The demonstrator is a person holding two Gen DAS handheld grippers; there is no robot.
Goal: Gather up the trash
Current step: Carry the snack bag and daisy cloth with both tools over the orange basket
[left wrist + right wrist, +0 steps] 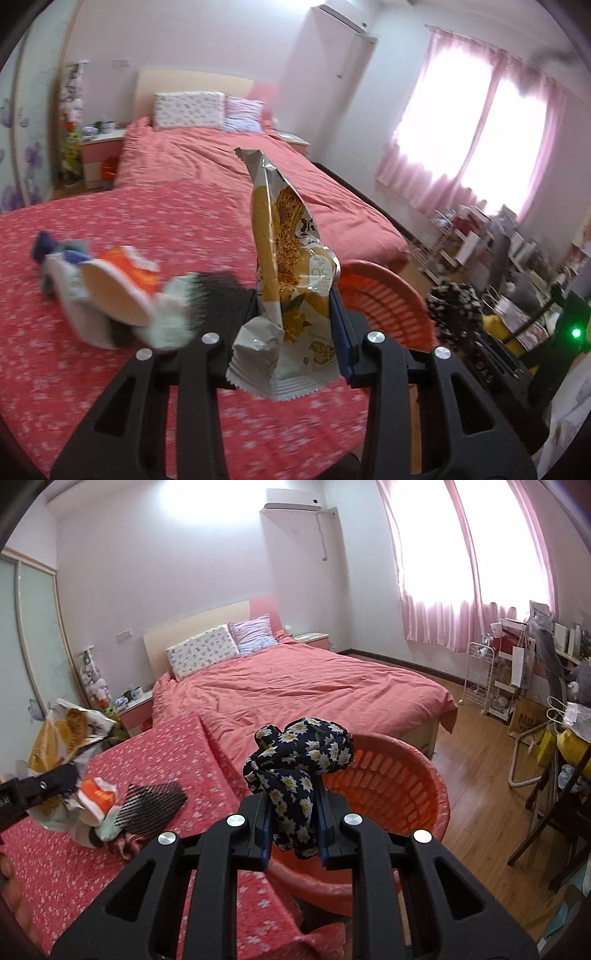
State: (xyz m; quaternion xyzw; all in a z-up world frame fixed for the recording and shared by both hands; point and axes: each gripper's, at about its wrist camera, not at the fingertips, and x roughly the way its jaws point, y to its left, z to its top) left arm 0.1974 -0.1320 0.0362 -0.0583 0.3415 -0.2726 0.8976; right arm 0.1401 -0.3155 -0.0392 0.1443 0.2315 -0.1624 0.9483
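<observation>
My left gripper (291, 325) is shut on a yellow and silver snack bag (284, 266), held upright above the red flowered table cloth (74, 387); the bag also shows in the right wrist view (66, 731). My right gripper (293, 823) is shut on a dark blue daisy-print cloth (303, 760), held over the near rim of an orange plastic basket (406, 782). The basket's rim shows right of the left gripper (388, 306). On the table lies a pile of trash: an orange and white wrapper (98, 794), a black mesh piece (155, 805) and crumpled paper (107, 295).
A bed with a pink cover (314, 690) stands beyond the table. A nightstand (136, 705) is at its left. Shelves, bags and a chair (546, 760) crowd the right side by the pink-curtained window. Wooden floor (480, 760) lies between bed and shelves.
</observation>
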